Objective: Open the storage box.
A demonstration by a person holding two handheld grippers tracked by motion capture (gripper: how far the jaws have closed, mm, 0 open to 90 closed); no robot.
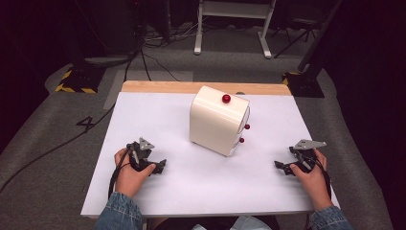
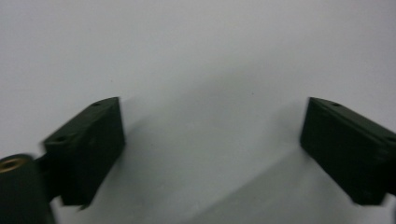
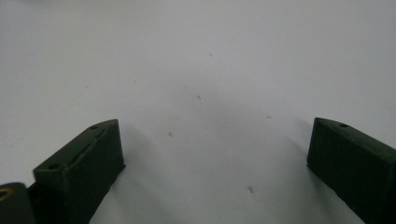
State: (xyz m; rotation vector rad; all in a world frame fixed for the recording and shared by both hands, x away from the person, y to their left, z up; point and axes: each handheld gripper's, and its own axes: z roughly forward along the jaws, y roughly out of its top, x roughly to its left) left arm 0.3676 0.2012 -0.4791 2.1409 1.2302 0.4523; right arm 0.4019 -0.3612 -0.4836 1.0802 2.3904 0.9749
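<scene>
White tabletop (image 1: 158, 191) under me; both claws, left (image 1: 160, 166) and right (image 1: 280, 166), gape wide and empty. Cream box (image 1: 215, 120) stands well apart between them; its glossy, probably slippery sides could slide from my jaws.

A dark mark that reads like the number "4" (image 1: 85, 123) stands on the grey floor (image 1: 57, 139), to the far left of the left tool (image 1: 154, 166). No other text is readable.
</scene>
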